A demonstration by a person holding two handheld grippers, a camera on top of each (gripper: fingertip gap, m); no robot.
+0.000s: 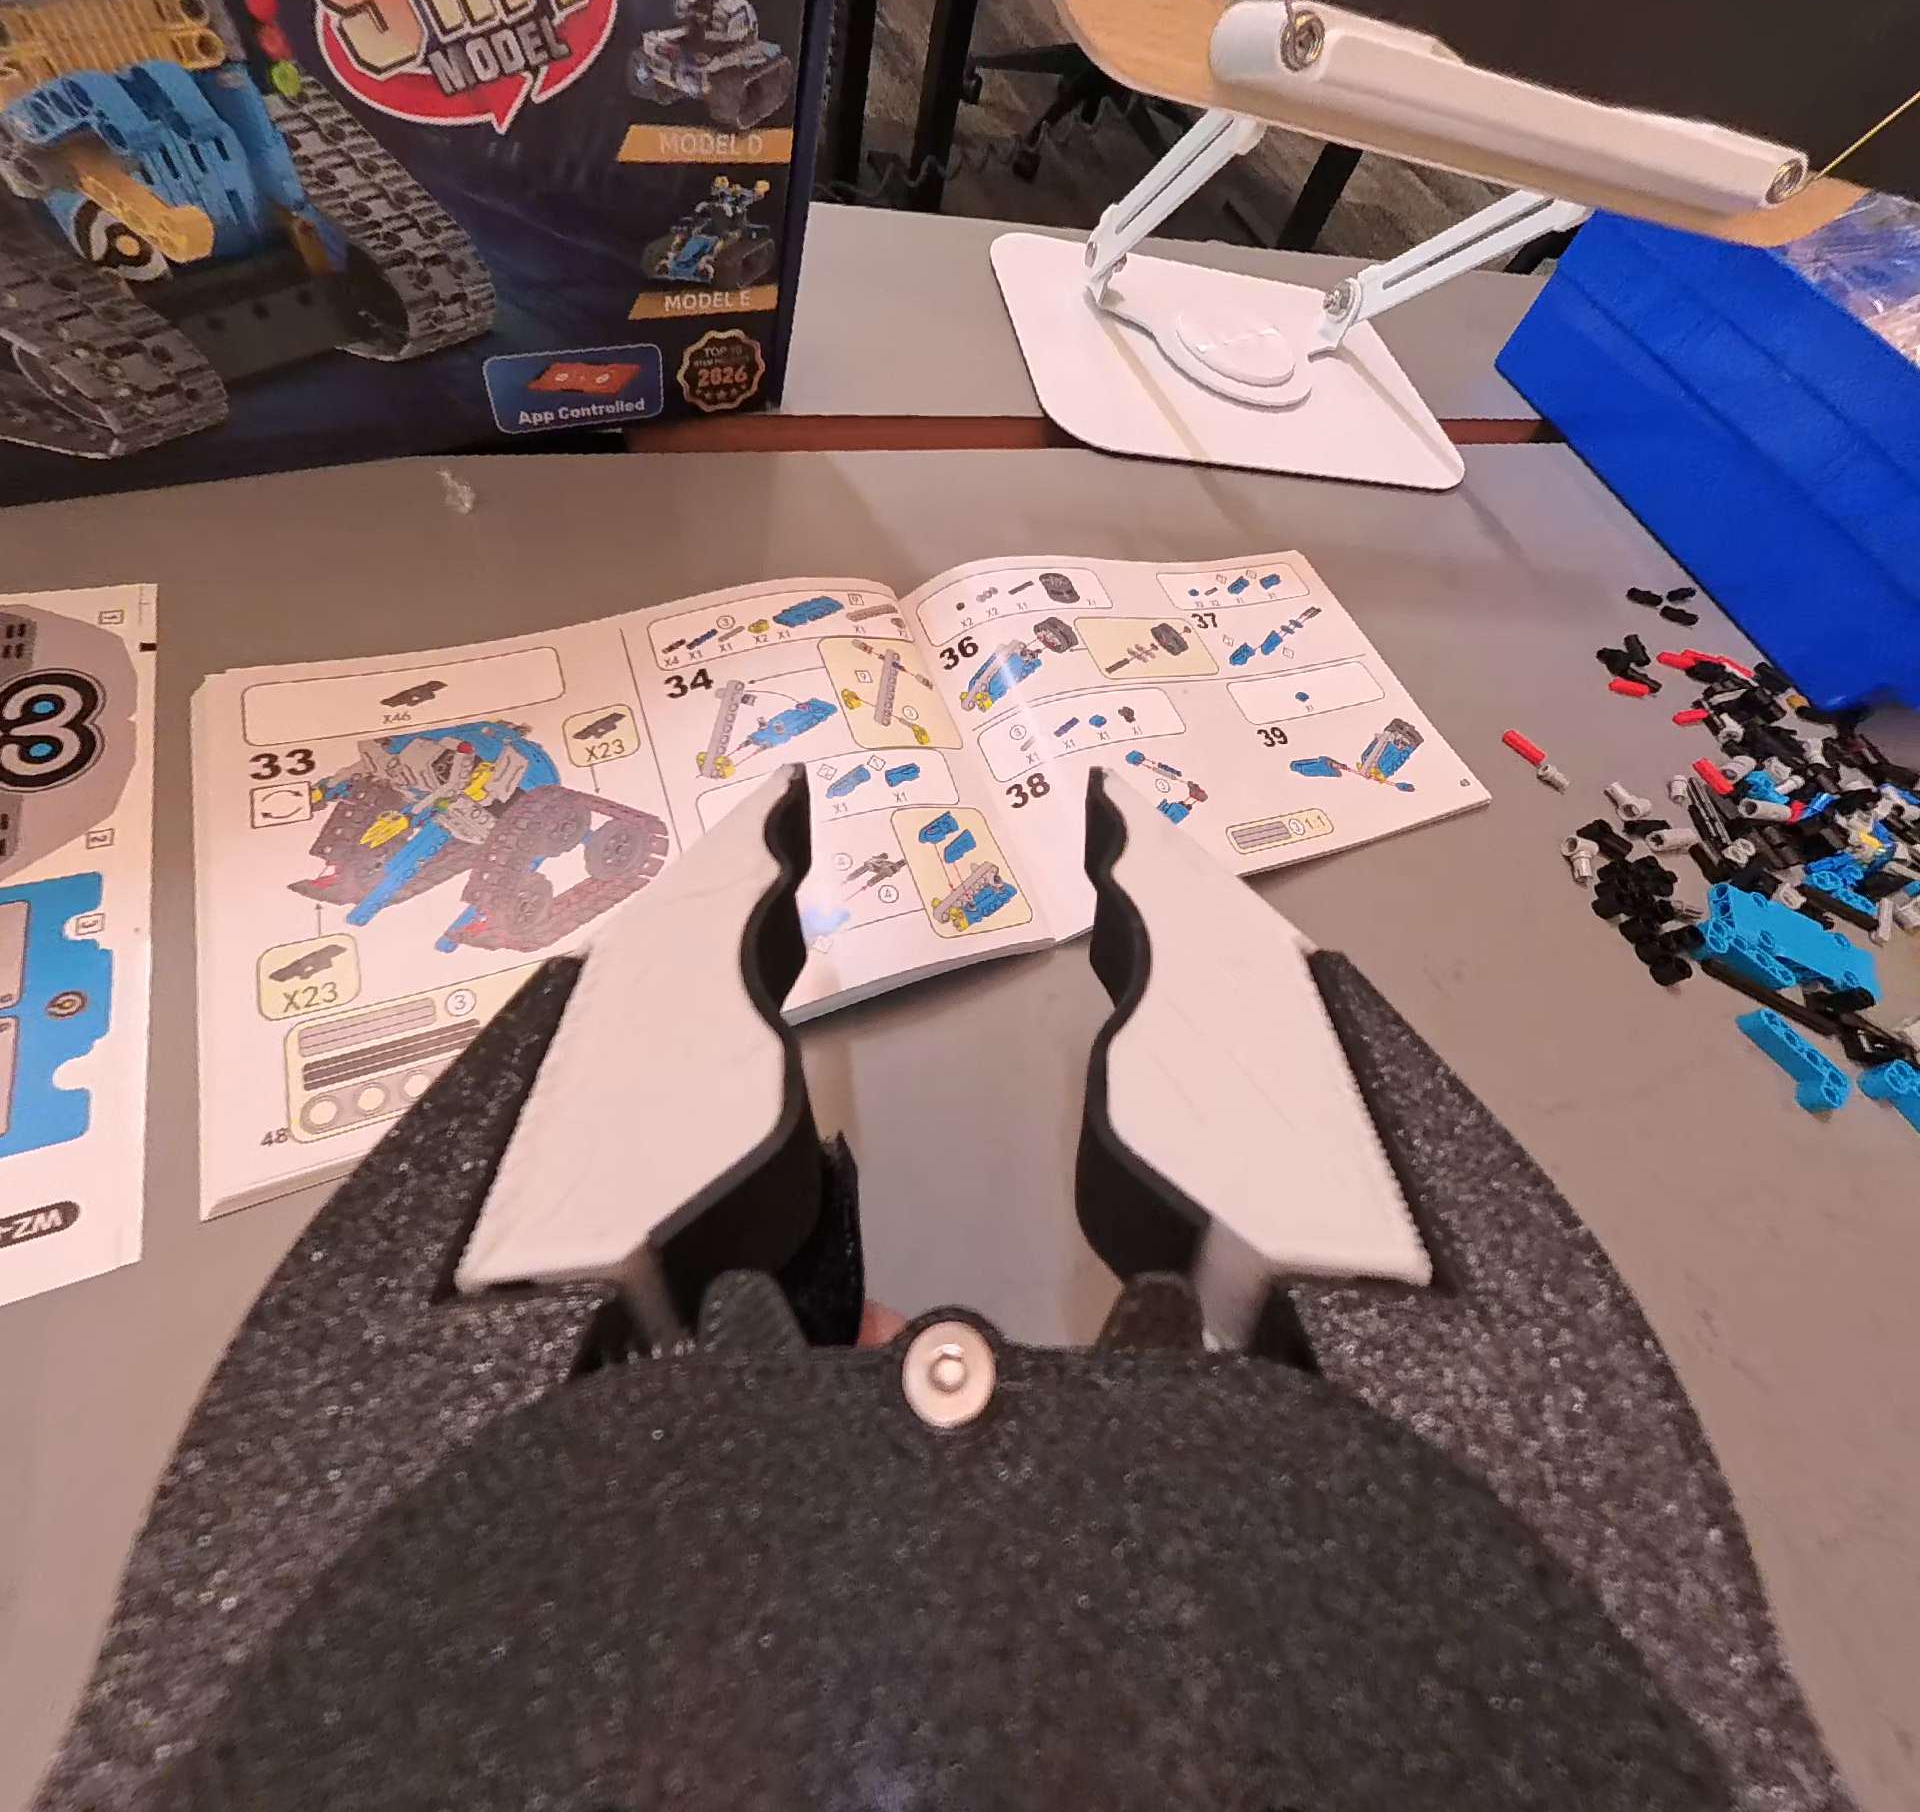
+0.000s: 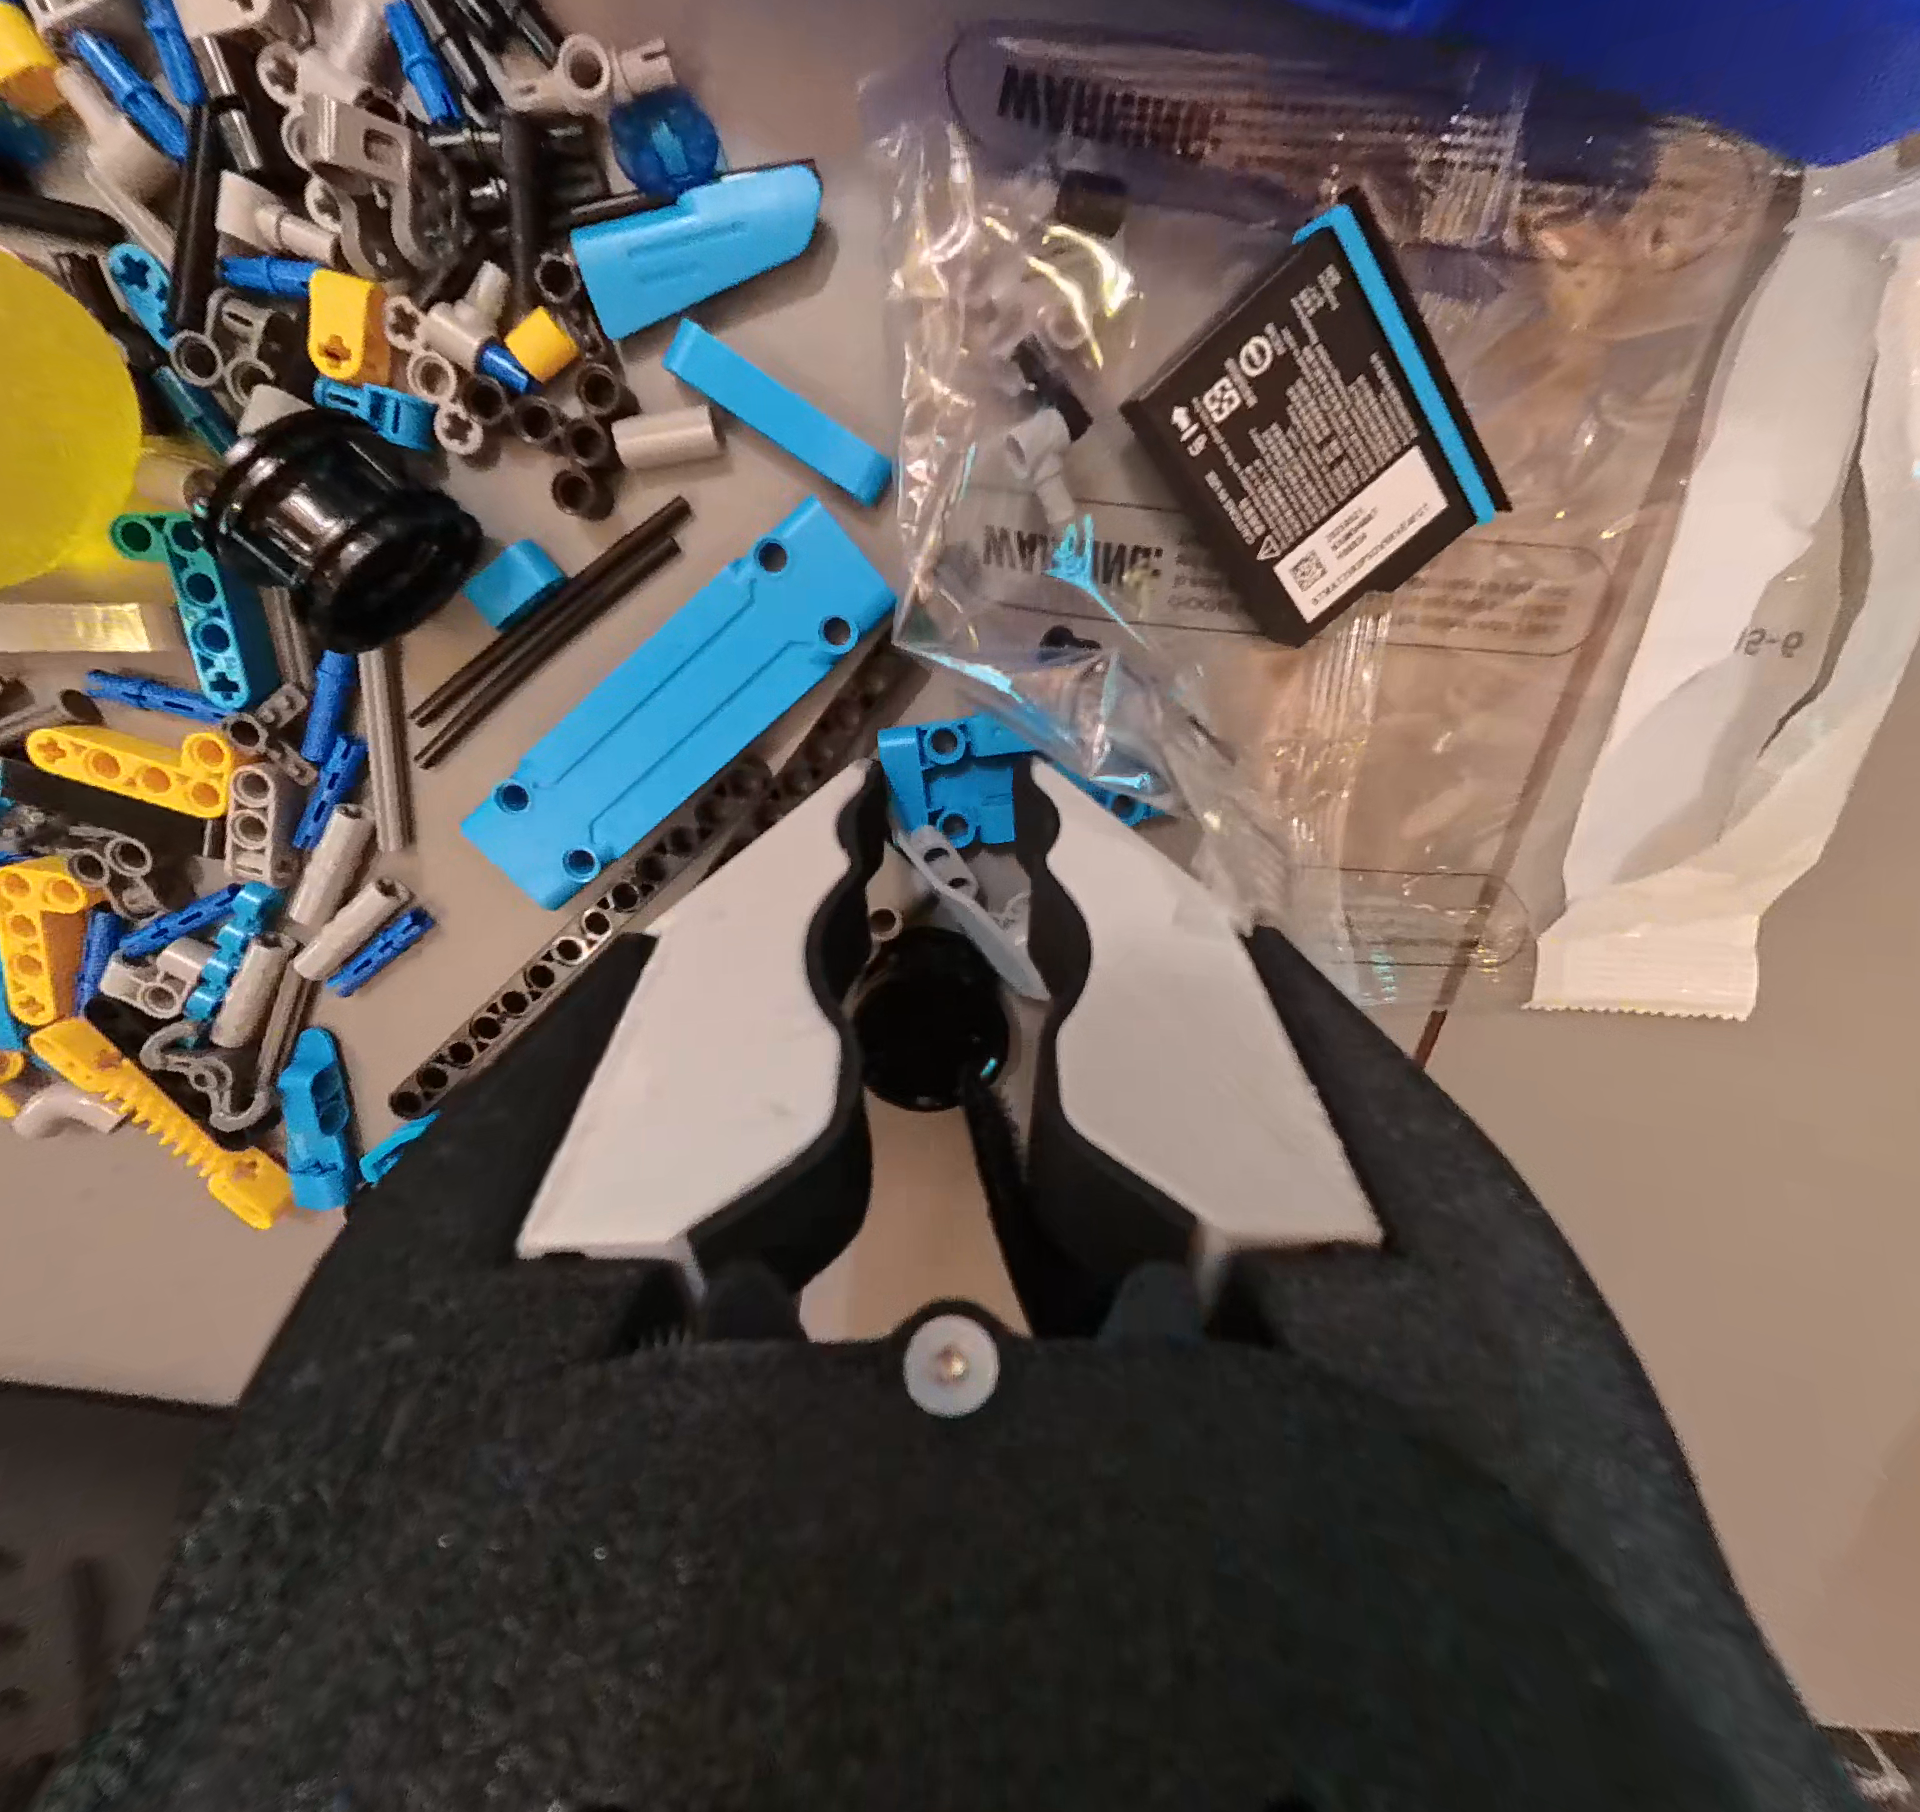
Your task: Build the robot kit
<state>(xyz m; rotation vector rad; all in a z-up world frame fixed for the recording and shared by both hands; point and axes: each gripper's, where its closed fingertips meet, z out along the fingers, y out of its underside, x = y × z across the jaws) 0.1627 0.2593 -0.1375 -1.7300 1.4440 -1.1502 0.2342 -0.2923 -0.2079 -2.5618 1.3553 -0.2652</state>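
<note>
The left gripper (image 1: 945, 786) hung above the grey table (image 1: 1039, 505) with its jaws parted and nothing between them. Its fingertips stood over the near edge of the open instruction booklet (image 1: 436, 827), which lay flat directly ahead with its long axis running left to right across the view. A sticker sheet (image 1: 62, 931) lay to the left of the booklet, apart from it. The printed product box (image 1: 416, 152) stood upright at the far left edge of the table. A white folding stand (image 1: 1226, 360) sat behind the booklet, and a blue bin (image 1: 1714, 432) lay tilted at the right, with a spill of small building pieces (image 1: 1745, 827) just below it. This gripper was well apart from the pieces.

The right gripper (image 2: 951, 775) was the nearer of the two to the loose parts. Its jaws stood narrowly parted; whether they were clamping anything cannot be told. Between the fingertips lay a small blue connector piece (image 2: 951, 775), with a grey angled piece (image 2: 961, 879) and a black round part (image 2: 925, 1024) deeper in the gap. A long black perforated beam (image 2: 582, 941) ran diagonally just left of the left finger, beside a flat blue panel (image 2: 675, 702) on the same diagonal. A clear plastic bag (image 2: 1351, 723) lay ahead and to the right, with a black battery pack (image 2: 1309, 422) resting on it.
</note>
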